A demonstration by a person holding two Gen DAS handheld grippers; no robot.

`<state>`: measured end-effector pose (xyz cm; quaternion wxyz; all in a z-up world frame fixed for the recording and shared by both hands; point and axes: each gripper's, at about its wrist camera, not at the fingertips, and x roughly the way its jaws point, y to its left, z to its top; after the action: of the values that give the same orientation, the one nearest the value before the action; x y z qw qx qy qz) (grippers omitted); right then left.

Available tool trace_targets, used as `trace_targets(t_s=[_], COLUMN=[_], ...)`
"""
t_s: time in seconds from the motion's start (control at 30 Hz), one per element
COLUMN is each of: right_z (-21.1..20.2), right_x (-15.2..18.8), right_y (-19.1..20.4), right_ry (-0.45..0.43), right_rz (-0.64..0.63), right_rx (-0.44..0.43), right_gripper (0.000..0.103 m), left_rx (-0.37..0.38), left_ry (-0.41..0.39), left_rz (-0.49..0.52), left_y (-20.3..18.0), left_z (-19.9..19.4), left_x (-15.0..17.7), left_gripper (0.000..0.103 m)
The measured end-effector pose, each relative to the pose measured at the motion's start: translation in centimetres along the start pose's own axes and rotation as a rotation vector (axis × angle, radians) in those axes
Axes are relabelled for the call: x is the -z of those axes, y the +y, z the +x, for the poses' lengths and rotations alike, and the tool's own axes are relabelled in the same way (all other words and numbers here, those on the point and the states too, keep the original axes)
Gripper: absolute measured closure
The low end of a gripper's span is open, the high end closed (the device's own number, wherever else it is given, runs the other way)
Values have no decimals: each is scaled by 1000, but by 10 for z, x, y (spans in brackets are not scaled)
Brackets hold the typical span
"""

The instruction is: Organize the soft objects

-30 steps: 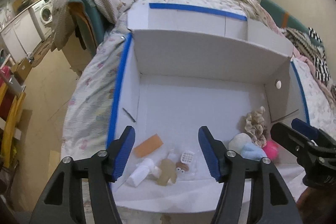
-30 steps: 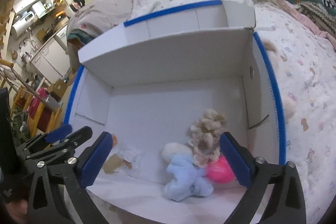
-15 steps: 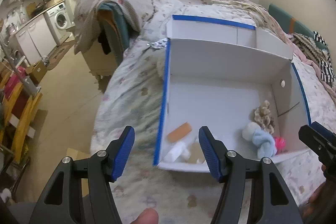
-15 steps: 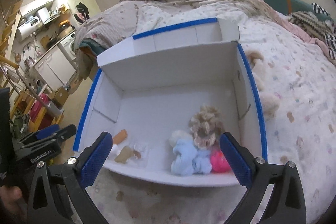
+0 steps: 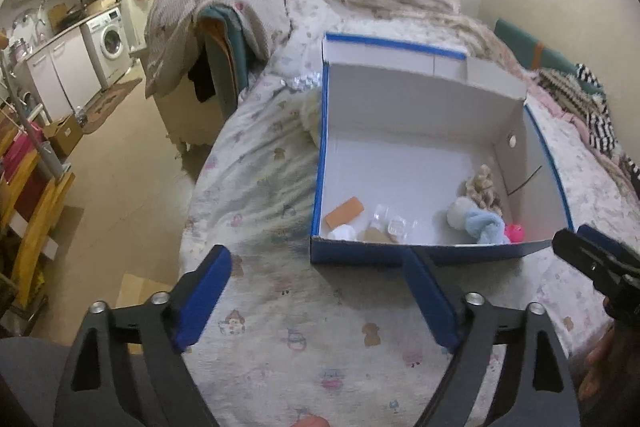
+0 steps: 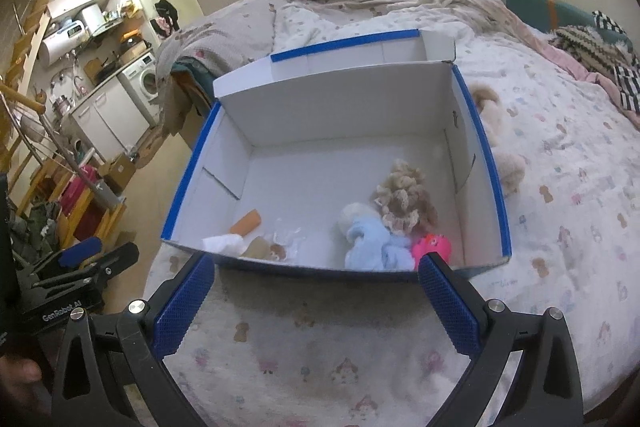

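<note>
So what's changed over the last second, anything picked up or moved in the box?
Both grippers pulled back from the box toward the near bedspread. The left gripper jaws have just been opening, nothing between them; the right gripper is open and empty. The toys inside stayed put.

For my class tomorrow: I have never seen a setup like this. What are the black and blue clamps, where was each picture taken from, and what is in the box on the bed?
There is no robot here. A person holds a two-finger clamp in each hand, and a wide-angle camera on each clamp looks along its fingers. One picture comes from the left gripper, whose jaws have just been opening; the other from the right gripper. Both are open and hold nothing. On the patterned bedspread stands an open blue and white box. In it lie a light blue soft toy, a pink toy, a beige frilly piece, an orange piece and some small things too blurred to name.
</note>
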<state>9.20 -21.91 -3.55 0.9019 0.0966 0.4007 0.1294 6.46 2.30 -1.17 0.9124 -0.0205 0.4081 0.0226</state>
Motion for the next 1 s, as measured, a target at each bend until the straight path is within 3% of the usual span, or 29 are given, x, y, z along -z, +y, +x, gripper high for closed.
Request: trace_targets(t_s=[0.27, 0.4, 0.5, 0.73, 1.0], right_z=[-15, -14, -8, -3, -3], right_x=[5, 1, -1, -1, 0], right_y=[18, 19, 16, 16, 16], right_ry=[-161, -215, -203, -196, -195], right_rz=[-50, -58, -53, -52, -50], right_rx=[61, 98, 109, 115, 120], right_gripper=[0, 0, 0, 0, 0], left_rx=[-61, -29, -65, -49, -43], left_ry=[-255, -195, -192, -151, -157], left_rz=[37, -22, -24, -28, -36], left_y=[-1, 6, 5, 4, 4], left_z=[-27, -18, -13, -4, -5], left_x=[2, -5, -7, -5, -4], left_gripper=[9, 9, 9, 9, 9])
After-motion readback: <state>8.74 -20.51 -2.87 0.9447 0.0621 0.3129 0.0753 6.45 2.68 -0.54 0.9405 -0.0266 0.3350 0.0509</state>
